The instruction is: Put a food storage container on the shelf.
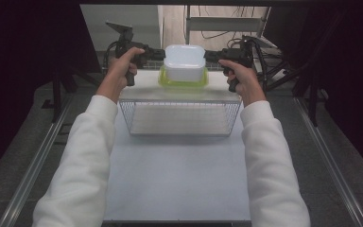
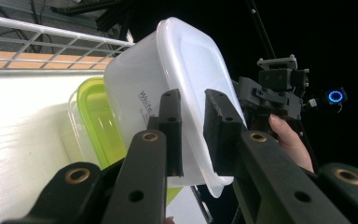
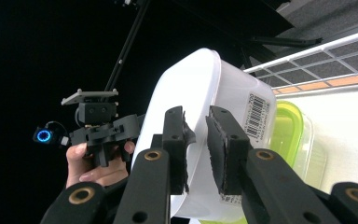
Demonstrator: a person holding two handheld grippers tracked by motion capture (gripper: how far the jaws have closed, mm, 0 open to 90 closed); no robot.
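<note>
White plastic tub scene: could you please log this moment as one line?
left gripper: shut on white plastic tub | right gripper: same | tub: above green-lidded clear container | wire basket: nearer person

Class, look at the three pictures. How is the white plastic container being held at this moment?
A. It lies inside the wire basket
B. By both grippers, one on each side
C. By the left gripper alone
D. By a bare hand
B: the left gripper and right gripper each clamp the rim of the white container, above the green-lidded container and beyond the wire basket.
</note>
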